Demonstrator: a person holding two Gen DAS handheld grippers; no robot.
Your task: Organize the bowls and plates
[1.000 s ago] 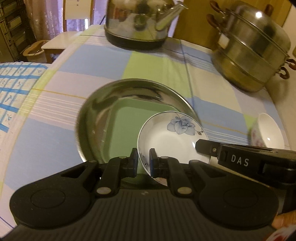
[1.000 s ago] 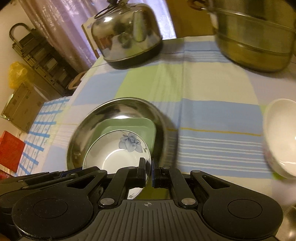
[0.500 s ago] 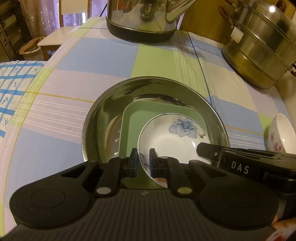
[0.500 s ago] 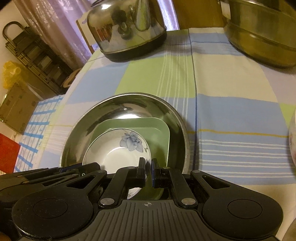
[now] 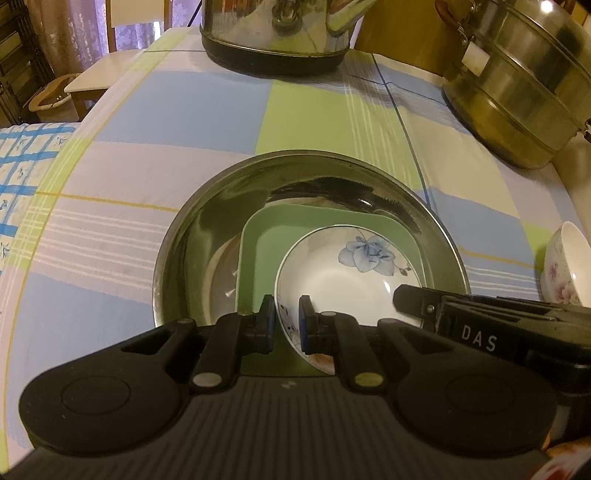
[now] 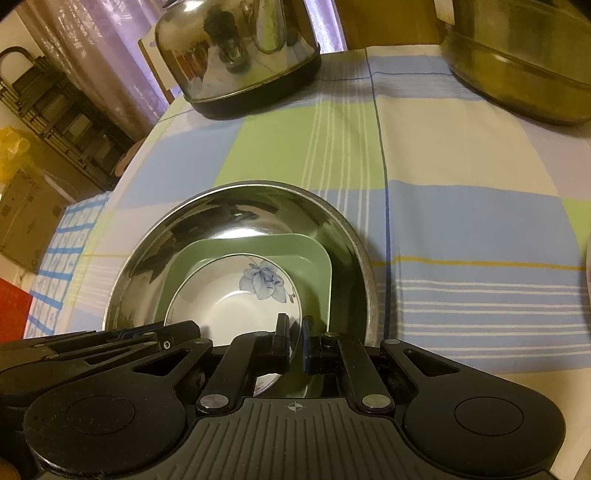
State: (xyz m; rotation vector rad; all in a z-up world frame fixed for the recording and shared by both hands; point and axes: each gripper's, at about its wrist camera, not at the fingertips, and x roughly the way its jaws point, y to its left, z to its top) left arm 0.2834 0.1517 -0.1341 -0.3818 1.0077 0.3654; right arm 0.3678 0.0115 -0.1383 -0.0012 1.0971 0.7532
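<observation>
A white bowl with a blue flower [image 5: 351, 280] is held by both grippers at its near rim. It sits low over a green square plate [image 5: 266, 266], which lies inside a wide steel basin [image 5: 207, 236]. My left gripper [image 5: 287, 317] is shut on the bowl's left near rim. My right gripper [image 6: 295, 332] is shut on the right rim of the bowl [image 6: 229, 306], with the green plate [image 6: 317, 266] and the basin [image 6: 155, 240] beyond it. Whether the bowl's base touches the plate is hidden.
A steel kettle [image 5: 273, 33] stands at the back of the checked tablecloth and a stacked steel steamer pot [image 5: 517, 81] at the back right. A small white bowl with pink flowers [image 5: 565, 266] stands to the basin's right. A wooden chair [image 5: 96, 77] is beyond the table's left edge.
Both grippers moved forward and down with the flowered bowl. It went from above the basin's near right side to low over the green plate inside the basin.
</observation>
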